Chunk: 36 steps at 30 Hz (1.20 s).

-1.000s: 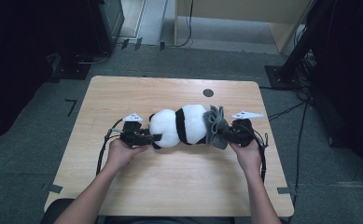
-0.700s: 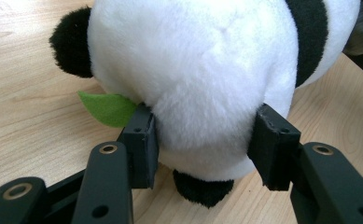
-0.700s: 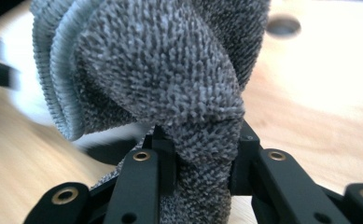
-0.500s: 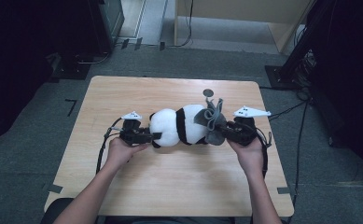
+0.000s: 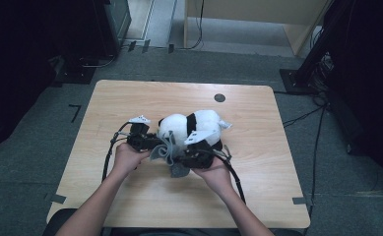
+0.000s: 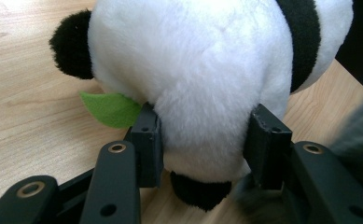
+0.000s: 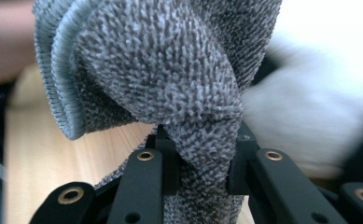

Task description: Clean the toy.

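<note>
Gripping one panda plush, left gripper; one grey cloth, right gripper.

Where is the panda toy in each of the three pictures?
High view: the panda toy lies mid-table, just beyond both grippers.
Left gripper view: the panda toy spreads across the upper middle, its white body squeezed between the black jaws.
Right gripper view: the panda toy is a white blur at the right, behind the grey cloth.
Shared landmark: the light wooden table.
</note>
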Tool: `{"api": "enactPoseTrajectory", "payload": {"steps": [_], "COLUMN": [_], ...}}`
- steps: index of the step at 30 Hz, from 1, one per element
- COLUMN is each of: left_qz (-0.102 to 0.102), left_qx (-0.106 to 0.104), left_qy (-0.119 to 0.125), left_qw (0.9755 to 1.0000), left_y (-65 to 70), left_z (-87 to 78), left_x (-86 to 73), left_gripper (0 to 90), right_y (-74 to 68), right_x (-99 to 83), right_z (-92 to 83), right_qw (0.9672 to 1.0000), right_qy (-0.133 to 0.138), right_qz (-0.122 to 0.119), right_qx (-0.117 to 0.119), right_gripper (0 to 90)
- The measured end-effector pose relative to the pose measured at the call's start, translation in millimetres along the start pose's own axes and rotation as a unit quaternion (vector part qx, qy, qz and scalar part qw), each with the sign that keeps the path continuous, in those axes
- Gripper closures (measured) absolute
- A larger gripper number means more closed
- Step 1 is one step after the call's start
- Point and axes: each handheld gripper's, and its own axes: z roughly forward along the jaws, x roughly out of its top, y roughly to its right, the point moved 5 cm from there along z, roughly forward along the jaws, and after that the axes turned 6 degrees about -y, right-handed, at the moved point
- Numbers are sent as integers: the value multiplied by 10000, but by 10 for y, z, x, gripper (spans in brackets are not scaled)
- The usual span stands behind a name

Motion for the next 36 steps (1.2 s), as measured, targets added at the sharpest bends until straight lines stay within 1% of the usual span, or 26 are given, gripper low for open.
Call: {"api": "enactPoseTrajectory", "payload": {"steps": [1,2,4,5,6,9,12,14,16,17,19,21,24,26,27,30,34,36], "left_qz": [-5,0,16,47,57,77,103,131,147,141,142,139,141,137,137,116,102,103], "left_qx": [2,9,38,73,80,87,95,101,121,126,137,120,118,125,132,123,114,109], "left_qy": [-10,-14,-44,-49,-49,-57,-71,-95,-132,-129,-134,-145,-162,-172,-178,-179,-195,-198], "left_qw": [10000,10000,10000,10000,9999,9999,9999,9998,9997,9997,9997,9997,9997,9997,9997,9997,9997,9997], "left_y": [1,1,-2,-3,-3,-2,-6,-9,-23,-37,-56,-61,-60,-64,-65,-69,-68,-68], "left_z": [-1,0,1,3,4,5,5,1,-11,-17,-23,-26,-27,-31,-33,-35,-34,-32], "left_x": [-1,-2,-8,-9,-8,-1,-1,-1,2,3,2,3,8,7,7,13,23,26], "left_gripper": [540,542,545,547,548,552,554,555,559,560,561,562,562,563,563,565,565,566], "right_y": [-1,15,79,121,169,238,273,298,332,343,381,423,488,528,541,584,678,740], "right_x": [-24,-52,-122,-159,-195,-230,-264,-285,-303,-313,-329,-346,-380,-410,-430,-476,-550,-596], "right_z": [102,191,314,340,335,265,202,165,128,110,73,27,-48,-99,-139,-238,-388,-460], "right_qw": [9999,9995,9977,9965,9959,9962,9942,9930,9923,9920,9907,9894,9897,9905,9908,9903,9897,9889], "right_qy": [-125,-238,-430,-463,-417,-326,-363,-401,-407,-421,-429,-438,-411,-421,-418,-431,-404,-384], "right_qz": [-37,-110,-236,-285,-315,-231,-352,-362,-350,-302,-305,-252,-163,-54,52,170,353,499], "right_qx": [-30,-154,-477,-636,-739,-778,-949,-1055,-1117,-1154,-1255,-1359,-1361,-1309,-1289,-1310,-1327,-1342], "right_gripper": [728,727,720,716,714,713,712,710,709,709,709,711,709,711,711,712,709,706]}}
